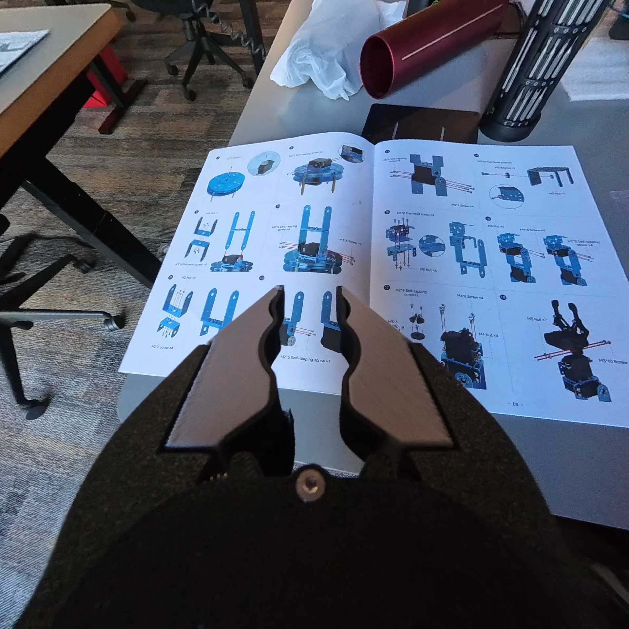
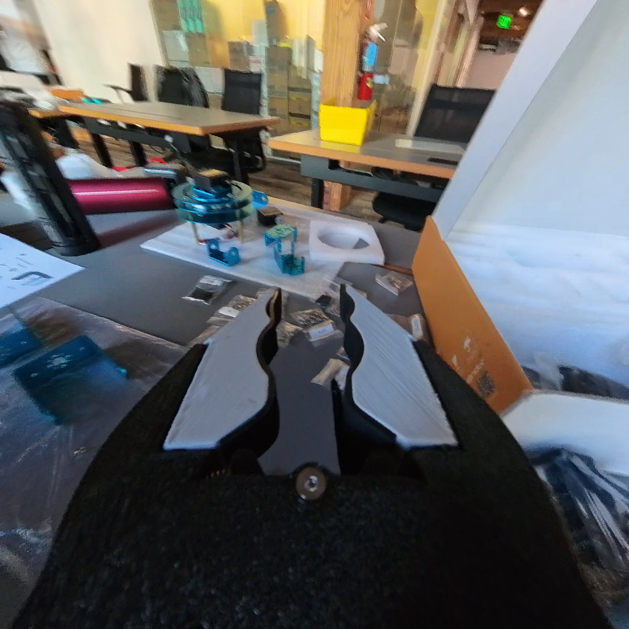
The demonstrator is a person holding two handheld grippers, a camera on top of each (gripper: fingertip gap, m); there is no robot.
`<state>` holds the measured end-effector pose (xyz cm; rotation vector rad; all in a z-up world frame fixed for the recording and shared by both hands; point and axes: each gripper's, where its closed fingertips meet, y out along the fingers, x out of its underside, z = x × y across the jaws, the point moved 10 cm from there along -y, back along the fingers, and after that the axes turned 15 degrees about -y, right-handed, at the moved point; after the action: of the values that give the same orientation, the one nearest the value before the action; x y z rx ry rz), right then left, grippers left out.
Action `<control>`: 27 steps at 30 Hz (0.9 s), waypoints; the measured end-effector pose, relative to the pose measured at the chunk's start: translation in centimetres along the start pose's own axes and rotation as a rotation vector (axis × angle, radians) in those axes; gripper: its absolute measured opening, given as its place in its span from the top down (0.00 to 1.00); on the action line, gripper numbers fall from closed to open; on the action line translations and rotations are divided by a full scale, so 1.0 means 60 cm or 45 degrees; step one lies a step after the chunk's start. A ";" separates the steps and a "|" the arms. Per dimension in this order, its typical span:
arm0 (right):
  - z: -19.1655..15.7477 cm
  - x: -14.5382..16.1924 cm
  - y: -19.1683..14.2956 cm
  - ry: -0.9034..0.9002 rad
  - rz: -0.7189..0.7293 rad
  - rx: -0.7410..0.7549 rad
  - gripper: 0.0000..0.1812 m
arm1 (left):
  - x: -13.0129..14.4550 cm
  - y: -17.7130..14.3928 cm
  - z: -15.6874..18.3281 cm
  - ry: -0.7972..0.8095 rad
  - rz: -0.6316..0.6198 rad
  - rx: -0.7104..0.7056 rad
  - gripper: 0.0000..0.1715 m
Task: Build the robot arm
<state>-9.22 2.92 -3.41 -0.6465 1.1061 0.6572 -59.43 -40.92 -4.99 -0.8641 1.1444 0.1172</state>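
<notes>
My left gripper point(image 1: 309, 288) is open and empty, hovering over the lower left page of an open instruction booklet point(image 1: 425, 245) with blue assembly drawings, lying at the grey table's left edge. My right gripper point(image 2: 309, 294) is open and empty above several small clear bags of hardware point(image 2: 315, 321) on the grey table. Beyond them a blue round base assembly on brass legs point(image 2: 212, 204) and two blue metal brackets point(image 2: 223, 255) point(image 2: 285, 252) stand on a white foam sheet point(image 2: 170, 242).
A dark red tube point(image 1: 422, 44), crumpled white plastic point(image 1: 320, 51) and a black slotted cylinder point(image 1: 541, 64) sit behind the booklet. An open orange-sided box point(image 2: 459, 326) stands right of the right gripper, a white foam block point(image 2: 371, 250) ahead, blue plates in plastic point(image 2: 64, 366) at left. Desks and chairs stand around. My right fingertips sit around 65 centimetres from my left ones. The left tips stand about 30 centimetres off the black slotted cylinder point(image 1: 541, 64).
</notes>
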 end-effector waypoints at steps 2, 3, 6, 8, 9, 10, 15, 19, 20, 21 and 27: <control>-0.005 -0.009 -0.011 0.027 0.103 -0.087 0.80 | -0.001 -0.004 0.005 0.018 0.000 -0.015 0.83; -0.004 -0.009 -0.014 0.042 0.109 -0.089 0.80 | -0.002 -0.005 0.007 0.024 0.003 -0.023 0.83; 0.001 -0.007 -0.018 0.056 0.077 -0.084 0.80 | -0.005 -0.011 0.018 0.039 0.020 -0.031 0.83; 0.007 -0.005 -0.021 0.074 0.045 -0.048 0.80 | -0.006 -0.012 0.031 0.049 0.027 0.011 0.83; 0.009 -0.004 -0.022 0.078 0.033 -0.050 0.79 | -0.006 -0.013 0.039 0.056 0.029 0.039 0.83; 0.011 -0.004 -0.023 0.071 0.030 -0.047 0.79 | -0.006 -0.013 0.047 0.066 0.034 0.063 0.83; 0.009 0.000 -0.021 0.034 -0.006 -0.040 0.80 | -0.002 -0.010 0.097 0.117 0.023 0.246 0.83; 0.002 0.009 -0.009 0.005 -0.084 -0.074 0.80 | 0.004 -0.005 0.117 0.155 -0.001 0.300 0.83; -0.002 0.013 -0.002 0.007 -0.110 -0.115 0.81 | 0.004 -0.003 0.119 0.160 -0.004 0.303 0.83; -0.007 0.016 0.008 0.003 -0.144 -0.166 0.81 | 0.005 -0.003 0.120 0.167 -0.006 0.307 0.83; -0.030 0.027 0.119 -0.162 -0.546 -0.522 0.80 | 0.003 -0.009 0.120 0.174 0.010 0.308 0.83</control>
<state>-15.18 6.41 -6.49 -1.1403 0.6834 0.5439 -53.71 -36.64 -3.84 -0.6598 1.2604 -0.0740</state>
